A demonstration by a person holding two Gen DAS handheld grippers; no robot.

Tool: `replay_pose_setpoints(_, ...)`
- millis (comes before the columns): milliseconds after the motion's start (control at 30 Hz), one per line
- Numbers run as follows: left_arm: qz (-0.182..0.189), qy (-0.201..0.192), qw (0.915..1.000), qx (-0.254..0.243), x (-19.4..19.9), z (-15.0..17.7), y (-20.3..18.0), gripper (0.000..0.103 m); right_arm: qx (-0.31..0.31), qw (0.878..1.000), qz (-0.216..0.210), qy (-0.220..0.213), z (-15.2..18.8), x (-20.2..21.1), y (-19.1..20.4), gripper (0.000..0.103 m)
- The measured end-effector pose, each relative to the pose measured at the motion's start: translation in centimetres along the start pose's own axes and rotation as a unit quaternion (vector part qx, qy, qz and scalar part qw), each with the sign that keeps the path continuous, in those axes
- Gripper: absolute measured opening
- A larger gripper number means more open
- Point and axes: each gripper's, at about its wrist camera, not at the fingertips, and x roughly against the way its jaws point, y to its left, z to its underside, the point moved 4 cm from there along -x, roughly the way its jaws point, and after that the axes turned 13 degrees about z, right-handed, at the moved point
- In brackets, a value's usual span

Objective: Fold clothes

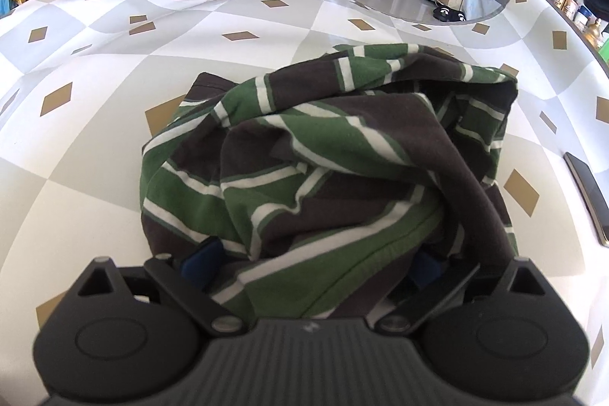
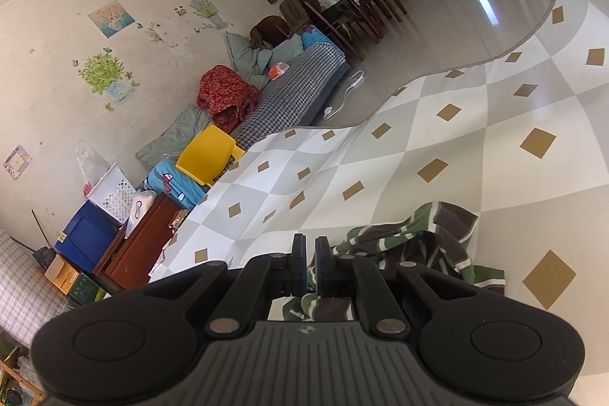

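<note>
Both claws sit at a striped shirt bunched on the checked desk.

Left claw (image 1: 310, 265) points steeply down with its fingers spread wide and cloth heaped between them; whether the blue pads (image 1: 201, 263) press the cloth cannot be told. Striped shirt (image 1: 327, 155), green, brown and white, lies crumpled mid-desk (image 1: 95, 139), hiding most of that claw's fingertips. A dark phone (image 1: 588, 196) lies near the desk's right edge. Right claw (image 2: 310, 265), tilted slightly downward, has its jaws nearly together, with shirt fabric showing in the narrow gap. Beyond the desk stand a yellow chair (image 2: 207, 158) and a sofa (image 2: 289, 90).
</note>
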Motion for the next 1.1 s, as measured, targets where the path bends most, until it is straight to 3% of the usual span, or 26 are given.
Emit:
replay_pose_setpoints(133, -0.017, -0.004, 0.9998, 0.005, -0.6, -0.5, 0.1, 0.103, -0.02, 0.999, 0.042, 0.002, -0.1, -0.6, -1.8, 0.014)
replay_pose_setpoints(200, -0.027, -0.008, 0.9996, 0.006, -0.9, -0.8, 0.4, 0.103, -0.026, 0.998, 0.057, -0.007, -0.2, -0.9, -2.5, 0.032)
replay_pose_setpoints(300, -0.034, -0.014, 0.9993, 0.011, -1.1, -1.0, 0.8, 0.103, -0.04, 0.996, 0.075, -0.013, -0.4, -1.4, -3.5, 0.042)
replay_pose_setpoints(500, -0.027, -0.008, 0.9996, 0.001, -0.6, -0.8, 0.5, 0.103, -0.106, 0.989, 0.099, 0.0, -0.9, -3.8, -5.4, 0.052)
replay_pose_setpoints(700, -0.005, -0.013, 0.9999, 0.001, 1.4, -0.9, 0.5, 0.103, -0.142, 0.984, 0.106, 0.006, -1.4, -6.1, -5.7, 0.055)
replay_pose_setpoints(1100, -0.009, -0.044, 0.999, -0.001, 5.0, -1.3, 2.0, 0.103, -0.154, 0.977, 0.143, 0.023, -1.5, -11.0, -5.5, 0.056)
